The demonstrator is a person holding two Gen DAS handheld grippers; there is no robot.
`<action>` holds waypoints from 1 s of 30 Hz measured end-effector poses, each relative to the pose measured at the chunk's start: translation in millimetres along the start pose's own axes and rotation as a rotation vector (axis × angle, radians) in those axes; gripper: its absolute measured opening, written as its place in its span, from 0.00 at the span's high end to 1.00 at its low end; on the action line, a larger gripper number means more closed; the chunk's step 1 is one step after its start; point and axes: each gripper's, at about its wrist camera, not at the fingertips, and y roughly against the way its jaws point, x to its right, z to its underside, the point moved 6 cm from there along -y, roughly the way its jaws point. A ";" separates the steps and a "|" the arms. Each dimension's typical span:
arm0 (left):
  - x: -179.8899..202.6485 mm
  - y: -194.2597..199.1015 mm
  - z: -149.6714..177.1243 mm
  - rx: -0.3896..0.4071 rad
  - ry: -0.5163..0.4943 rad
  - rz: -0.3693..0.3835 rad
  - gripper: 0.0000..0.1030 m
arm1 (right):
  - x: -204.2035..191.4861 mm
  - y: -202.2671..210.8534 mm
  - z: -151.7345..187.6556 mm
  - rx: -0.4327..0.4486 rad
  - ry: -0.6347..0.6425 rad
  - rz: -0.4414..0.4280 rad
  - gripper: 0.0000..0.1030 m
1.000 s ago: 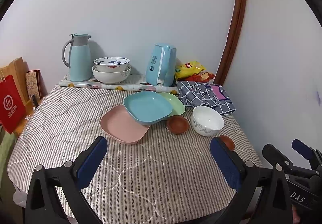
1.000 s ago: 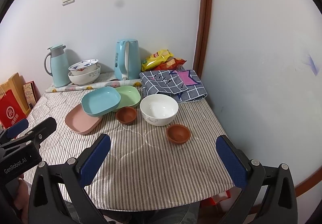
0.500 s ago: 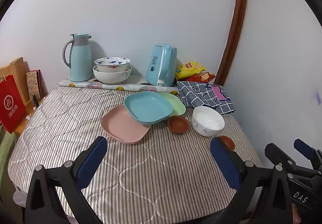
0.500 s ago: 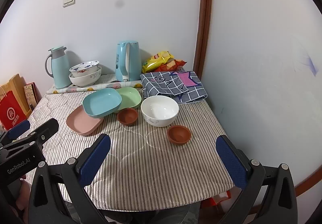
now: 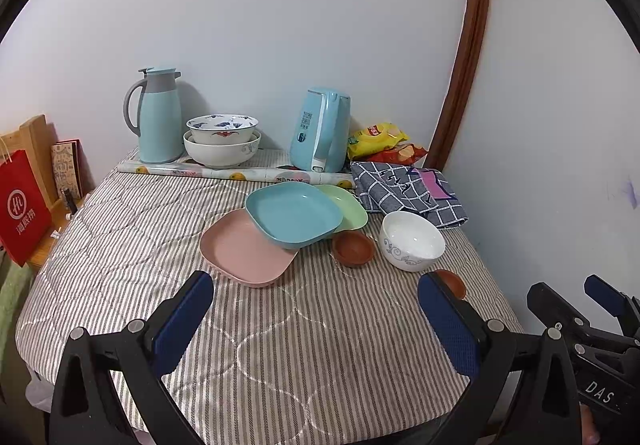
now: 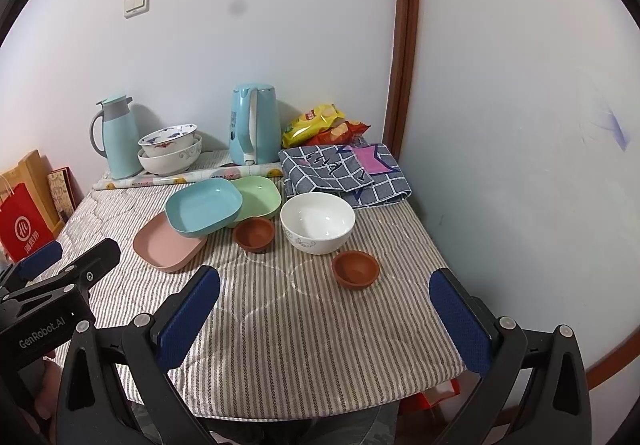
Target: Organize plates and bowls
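Observation:
On the striped table a blue plate [image 5: 294, 214] [image 6: 204, 206] lies tilted across a pink plate [image 5: 244, 251] [image 6: 166, 245] and a green plate [image 5: 350, 205] [image 6: 258, 197]. A white bowl [image 5: 412, 239] [image 6: 318, 222] stands to their right. One small brown bowl [image 5: 354, 247] [image 6: 254, 234] sits between them, another [image 5: 452, 281] [image 6: 356, 268] nearer the front. My left gripper [image 5: 316, 315] and right gripper [image 6: 326, 309] are open and empty above the table's near part.
At the back stand a blue thermos [image 5: 158, 115], two stacked patterned bowls [image 5: 222, 139], a blue kettle [image 5: 322, 129], snack bags [image 5: 380, 141] and a folded checked cloth [image 5: 408, 189]. The wall runs along the right. A red bag [image 5: 24, 205] stands at the left.
Both grippers have drifted very slightly; the scene shifts a few pixels. Nothing on the table has moved.

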 end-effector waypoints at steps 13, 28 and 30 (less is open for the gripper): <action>0.6 0.1 0.3 0.001 -0.002 0.000 0.00 | 1.8 0.8 -0.8 0.006 -0.007 -0.003 0.00; 3.8 -10.8 -2.5 -0.011 -0.016 0.005 0.00 | 3.3 -11.9 -0.1 -0.009 -0.026 -0.037 0.00; 2.7 -16.6 -3.0 -0.017 -0.017 0.003 0.00 | 1.5 -20.1 1.9 -0.029 -0.027 -0.050 0.00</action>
